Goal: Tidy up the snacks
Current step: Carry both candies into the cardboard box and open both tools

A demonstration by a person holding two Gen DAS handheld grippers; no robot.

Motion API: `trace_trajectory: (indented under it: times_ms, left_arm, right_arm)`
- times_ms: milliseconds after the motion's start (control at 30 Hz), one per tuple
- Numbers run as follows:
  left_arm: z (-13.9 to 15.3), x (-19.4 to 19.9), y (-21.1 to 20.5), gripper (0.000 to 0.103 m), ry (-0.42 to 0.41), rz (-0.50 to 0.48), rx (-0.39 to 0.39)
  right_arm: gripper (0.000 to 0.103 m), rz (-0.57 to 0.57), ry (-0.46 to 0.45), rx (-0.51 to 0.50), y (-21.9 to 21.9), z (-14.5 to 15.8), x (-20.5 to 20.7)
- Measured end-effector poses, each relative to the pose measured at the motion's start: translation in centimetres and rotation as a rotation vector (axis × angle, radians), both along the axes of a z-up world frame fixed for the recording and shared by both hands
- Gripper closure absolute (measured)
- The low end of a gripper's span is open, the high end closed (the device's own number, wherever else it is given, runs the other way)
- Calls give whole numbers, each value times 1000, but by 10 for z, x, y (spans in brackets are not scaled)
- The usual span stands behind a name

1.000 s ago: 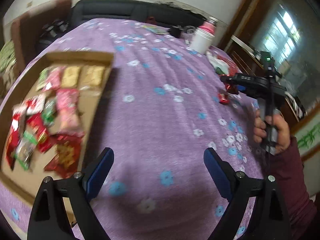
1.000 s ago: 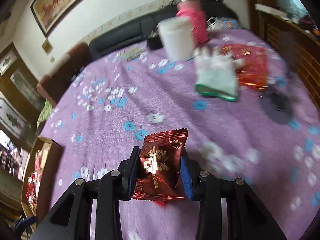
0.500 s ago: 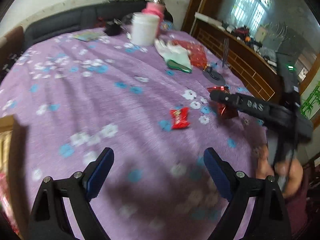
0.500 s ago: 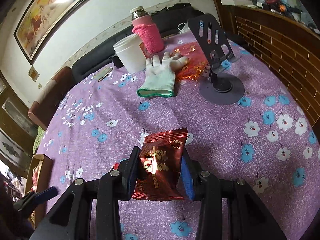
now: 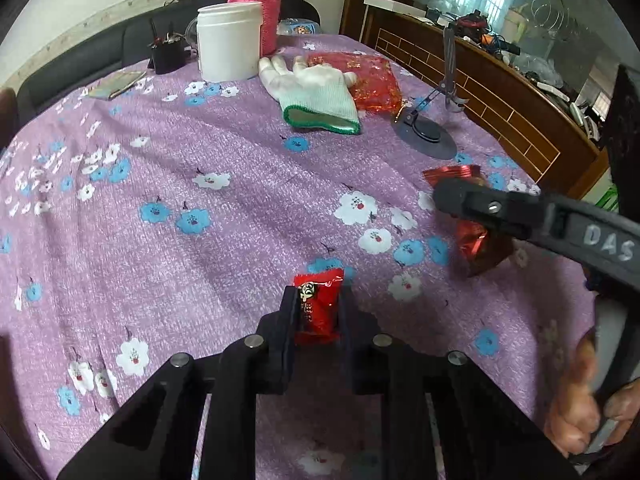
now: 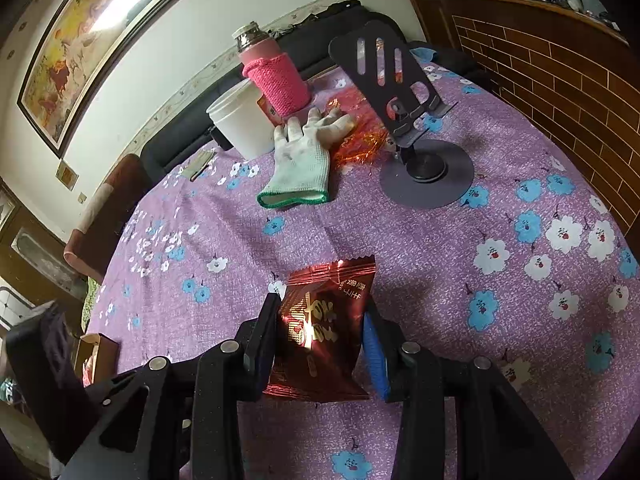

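Observation:
My left gripper [image 5: 318, 300] is shut on a small bright red candy packet [image 5: 319, 306], low over the purple flowered tablecloth [image 5: 224, 216]. My right gripper [image 6: 320, 316] is shut on a dark red foil snack packet [image 6: 320, 332] with gold lettering, held above the cloth. In the left wrist view the right gripper [image 5: 460, 200] comes in from the right with its foil packet [image 5: 478, 240] showing above and below the finger. A corner of the cardboard snack box [image 6: 96, 350] shows at the lower left of the right wrist view.
At the far side of the table stand a white tub [image 5: 229, 42], a pink-sleeved flask [image 5: 256, 8], a white glove [image 5: 318, 94], a red-gold foil bag [image 5: 366, 76] and a black phone stand [image 6: 416, 128]. A brick-pattern sideboard [image 6: 560, 80] runs along the right.
My left gripper swung away from the snack box to the right side of the table, and has closed on the small red candy packet. The right gripper keeps its foil packet.

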State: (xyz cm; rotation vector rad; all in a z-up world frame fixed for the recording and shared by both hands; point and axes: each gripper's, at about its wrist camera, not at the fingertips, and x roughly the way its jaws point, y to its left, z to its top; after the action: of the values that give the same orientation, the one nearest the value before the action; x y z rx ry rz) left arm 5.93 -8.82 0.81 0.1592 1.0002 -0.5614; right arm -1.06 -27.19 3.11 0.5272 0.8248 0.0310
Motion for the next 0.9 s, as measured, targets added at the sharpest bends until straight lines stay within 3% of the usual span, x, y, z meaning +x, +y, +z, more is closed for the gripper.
trace_trajectory:
  times_ms: [233, 500, 700, 900]
  left_arm:
    - [24, -19, 37, 86, -18, 66, -83]
    - [70, -93, 113, 85, -102, 147, -192]
    - [87, -148, 220, 85, -159, 343, -270]
    - [87, -191, 324, 85, -206, 570, -277]
  right_arm:
    - [61, 28, -19, -37, 11, 2, 0]
    - [61, 31, -44, -56, 16, 1, -4]
    - [61, 31, -52, -118, 30, -3, -7]
    - [61, 35, -55, -207, 56, -1, -18]
